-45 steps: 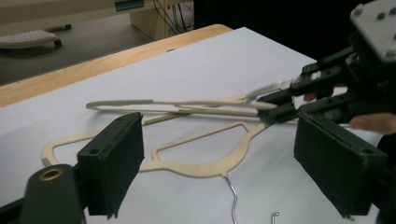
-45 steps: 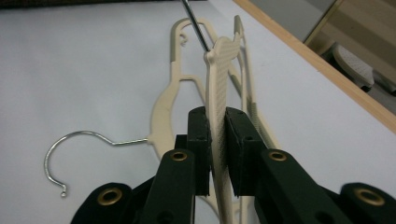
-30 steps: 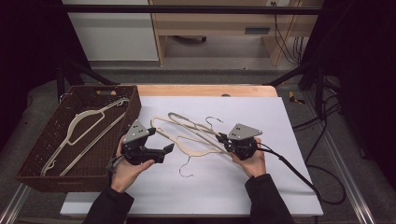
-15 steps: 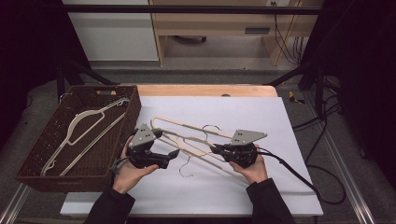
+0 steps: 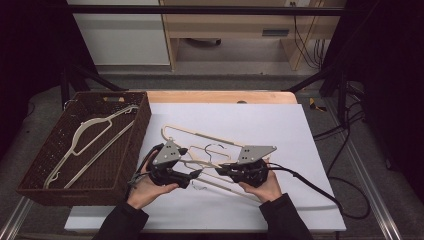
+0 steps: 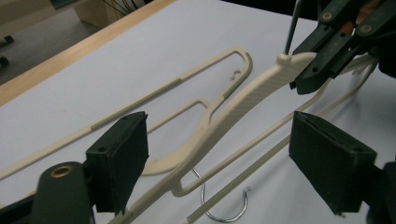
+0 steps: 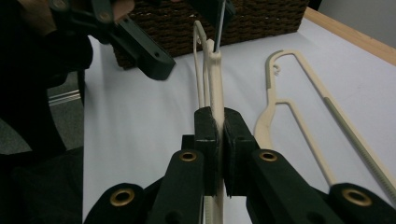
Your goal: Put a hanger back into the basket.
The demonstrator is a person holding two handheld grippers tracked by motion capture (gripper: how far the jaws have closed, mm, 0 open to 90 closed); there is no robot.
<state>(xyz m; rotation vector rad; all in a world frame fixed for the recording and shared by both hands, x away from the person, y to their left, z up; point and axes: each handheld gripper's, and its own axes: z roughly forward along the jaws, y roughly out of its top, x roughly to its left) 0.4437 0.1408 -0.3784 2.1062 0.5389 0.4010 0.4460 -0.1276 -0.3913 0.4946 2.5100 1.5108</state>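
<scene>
The right claw (image 7: 218, 122) is pinching the cream hanger (image 6: 243, 100), lifting it just right of the wicker basket (image 5: 120, 165). The left claw (image 6: 233, 154) is standing wide, its jaws having just been closing, with the hanger's arm passing between them untouched.

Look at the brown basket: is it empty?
No, the basket has a cream hanger lying inside it in the high view.
</scene>
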